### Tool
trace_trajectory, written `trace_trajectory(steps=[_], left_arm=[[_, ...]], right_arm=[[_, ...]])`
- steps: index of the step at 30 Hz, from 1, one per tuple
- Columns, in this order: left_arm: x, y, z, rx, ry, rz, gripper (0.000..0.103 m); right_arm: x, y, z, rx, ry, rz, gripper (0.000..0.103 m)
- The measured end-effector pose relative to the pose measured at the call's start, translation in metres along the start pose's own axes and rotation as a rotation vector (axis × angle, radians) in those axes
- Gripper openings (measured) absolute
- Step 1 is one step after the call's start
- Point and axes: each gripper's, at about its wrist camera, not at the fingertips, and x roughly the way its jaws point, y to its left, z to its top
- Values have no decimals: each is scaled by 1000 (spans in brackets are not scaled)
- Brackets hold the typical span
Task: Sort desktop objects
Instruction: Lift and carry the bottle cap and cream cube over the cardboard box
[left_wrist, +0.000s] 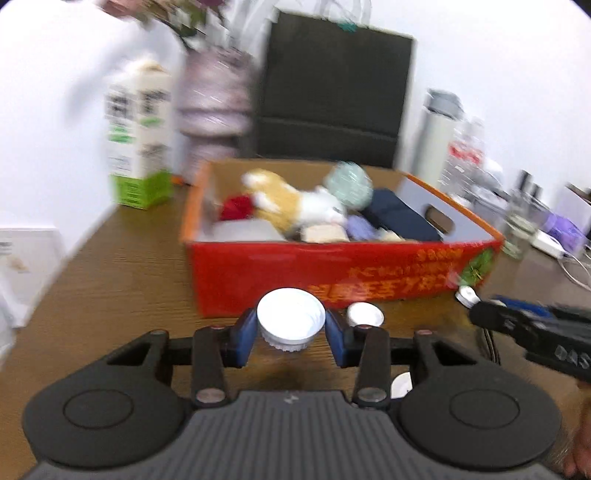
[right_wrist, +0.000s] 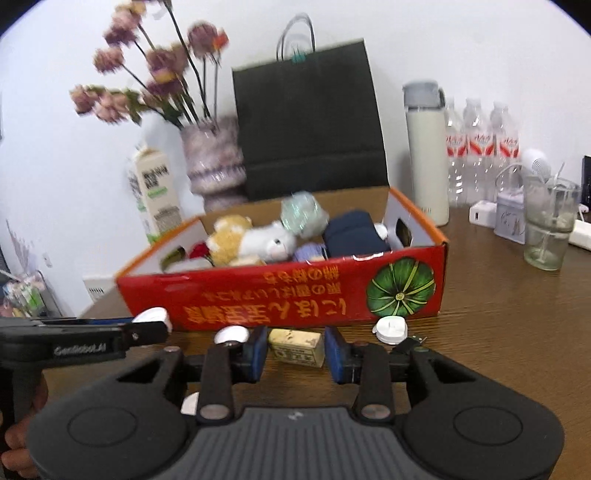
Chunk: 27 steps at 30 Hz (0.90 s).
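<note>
My left gripper (left_wrist: 291, 322) is shut on a white round ribbed jar (left_wrist: 291, 314), held just above the brown table in front of the red cardboard box (left_wrist: 332, 273). My right gripper (right_wrist: 296, 349) is shut on a small cream-yellow packet (right_wrist: 295, 347), also near the box's front wall (right_wrist: 295, 295). In the right wrist view the left gripper (right_wrist: 157, 328) enters from the left with the white jar (right_wrist: 153, 316) at its tip. The box holds a plush toy (right_wrist: 255, 240), a pale green ball (right_wrist: 301, 212), a dark blue bundle (right_wrist: 351, 232) and other small items.
A white round disc (right_wrist: 391, 328) and another white lid (left_wrist: 365, 314) lie by the box front. Behind stand a milk carton (left_wrist: 140, 136), a flower vase (right_wrist: 214, 158), a black paper bag (right_wrist: 306, 122), a thermos (right_wrist: 424, 155), water bottles (right_wrist: 480, 147) and a glass (right_wrist: 546, 229).
</note>
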Motion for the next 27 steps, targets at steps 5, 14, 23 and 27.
trace_trajectory(steps=[5, 14, 23, 27], left_arm=[[-78, -14, -28, -31, -93, -11, 41], [-130, -57, -92, -63, -33, 47, 41], [-161, -79, -117, -9, -28, 47, 41], [-184, -75, -117, -8, -61, 70, 41]], right_arm=[[-62, 9, -15, -52, -51, 31, 32], [-141, -18, -41, -10, -51, -18, 32], [-179, -10, -61, -39, -33, 17, 32], [-197, -3, -64, -75, -60, 8, 32]])
